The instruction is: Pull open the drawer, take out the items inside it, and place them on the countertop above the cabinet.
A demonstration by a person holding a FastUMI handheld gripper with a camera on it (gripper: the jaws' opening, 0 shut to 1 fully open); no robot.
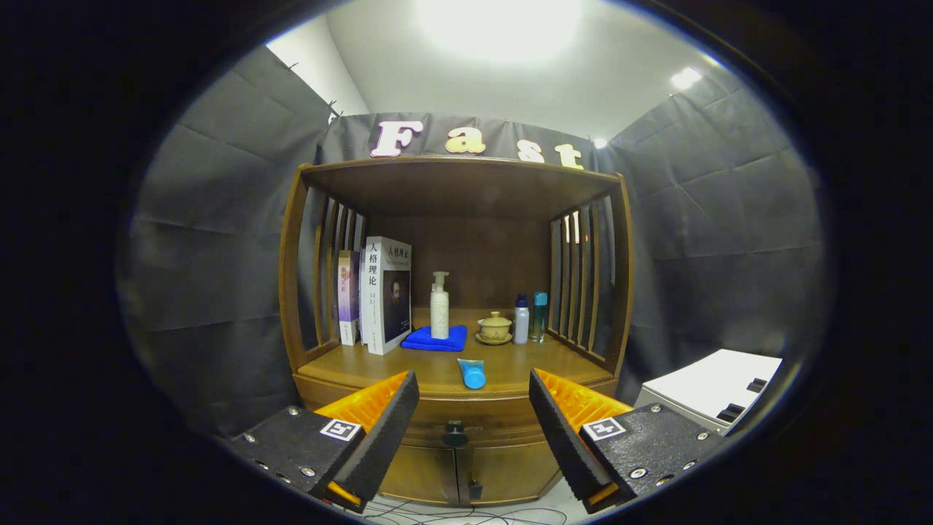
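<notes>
A wooden cabinet stands ahead, with a countertop under an open shelf frame. Below the countertop runs the drawer front, closed, with a dark round knob in its middle. My gripper is open, its fingers spread wide to either side of the knob and short of it, nothing between them. A small blue tube lies near the countertop's front edge, just beyond the fingers.
On the countertop stand books, a white pump bottle on a folded blue cloth, a lidded tea cup and two small bottles. Cupboard doors sit below the drawer. A white box stands to the right.
</notes>
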